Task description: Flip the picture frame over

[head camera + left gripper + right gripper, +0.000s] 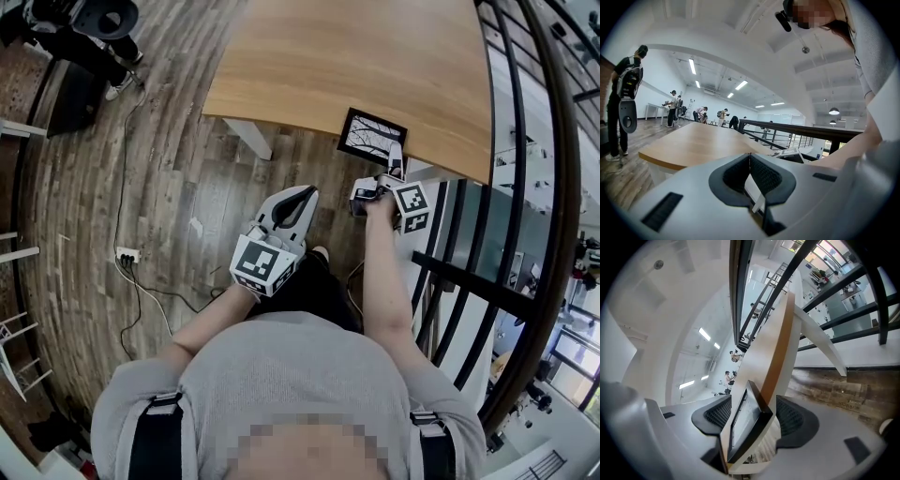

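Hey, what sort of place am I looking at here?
Probably an open-plan workshop or lab on an upper floor: a long wooden table, a black railing over a lower level, strip lights, and people working at tables far back.

At about one o'clock in the head view we see the picture frame (372, 136), its border black, its print pale grey-white with dark lines that may be bare branches. The table (356, 56) is warm honey wood with fine grain; the floor (141, 187) is weathered grey-brown planks. The left gripper (302, 195) and right gripper (395, 164) are pale grey, each with a cube (264, 264) of black-and-white square markers, and their pads (794, 420) are black with a fine mesh texture. At three o'clock the railing (469, 278) is black. The person's top (281, 375) is light grey, crossed by black straps (157, 441).
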Demonstrator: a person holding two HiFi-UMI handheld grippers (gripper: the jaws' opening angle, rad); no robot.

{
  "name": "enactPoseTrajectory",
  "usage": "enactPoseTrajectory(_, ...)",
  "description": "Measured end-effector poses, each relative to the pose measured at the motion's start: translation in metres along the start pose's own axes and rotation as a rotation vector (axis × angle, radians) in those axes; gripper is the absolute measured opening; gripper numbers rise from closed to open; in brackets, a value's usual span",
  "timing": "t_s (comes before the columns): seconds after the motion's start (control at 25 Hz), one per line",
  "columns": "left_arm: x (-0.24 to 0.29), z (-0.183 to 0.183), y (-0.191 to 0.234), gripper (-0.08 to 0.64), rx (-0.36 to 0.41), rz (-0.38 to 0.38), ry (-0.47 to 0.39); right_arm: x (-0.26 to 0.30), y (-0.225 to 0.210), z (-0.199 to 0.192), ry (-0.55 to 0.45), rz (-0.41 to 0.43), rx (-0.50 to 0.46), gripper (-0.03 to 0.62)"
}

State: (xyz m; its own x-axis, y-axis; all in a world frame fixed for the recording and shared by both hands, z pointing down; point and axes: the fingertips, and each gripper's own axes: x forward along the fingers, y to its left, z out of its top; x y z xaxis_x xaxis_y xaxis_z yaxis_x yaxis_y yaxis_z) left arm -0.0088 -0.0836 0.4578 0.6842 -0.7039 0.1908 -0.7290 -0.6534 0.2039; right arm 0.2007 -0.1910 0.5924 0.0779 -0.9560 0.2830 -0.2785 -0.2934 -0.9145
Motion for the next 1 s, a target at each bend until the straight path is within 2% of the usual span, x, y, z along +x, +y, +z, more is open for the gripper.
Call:
enactPoseTrajectory(0.2,0.005,0.0,0.0,0.008,-0.01,0.015,-0.003,-0.02,-0.001,0.012,0.003,-0.028,-0.181,0.284)
enactPoseTrajectory(0.32,0.006,0.005,0.0,0.008,-0.004,0.016,-0.013,-0.034,0.015,0.028,-0.011,0.003,-0.297,0.282)
enactPoseTrajectory(0.44,0.007,0.017,0.004,0.008,-0.01,0.023,-0.038,-0.055,0.064,0.055,-0.05,0.103,-0.517,0.282)
enactPoseTrajectory(0.6,0.014,0.05,0.002,0.008,0.024,0.01,-0.108,-0.097,0.169,0.077,-0.177,0.348,-0.858,0.281)
enactPoseTrajectory(0.68,0.019,0.074,-0.006,0.008,0.049,-0.007,-0.163,-0.121,0.21,0.075,-0.237,0.4,-1.036,0.279)
enactPoseTrajectory(0.76,0.022,0.101,-0.018,0.008,0.078,-0.028,-0.219,-0.142,0.241,0.065,-0.268,0.452,-1.165,0.278)
enactPoseTrajectory(0.88,0.02,0.132,-0.037,0.008,0.113,-0.063,-0.284,-0.167,0.263,0.047,-0.265,0.515,-1.225,0.244)
enactPoseTrajectory(0.96,0.018,0.142,-0.047,0.008,0.129,-0.085,-0.309,-0.178,0.267,0.039,-0.253,0.533,-1.229,0.146)
enactPoseTrajectory(1.0,0.018,0.144,-0.05,0.008,0.142,-0.092,-0.314,-0.181,0.267,0.037,-0.248,0.538,-1.229,0.125)
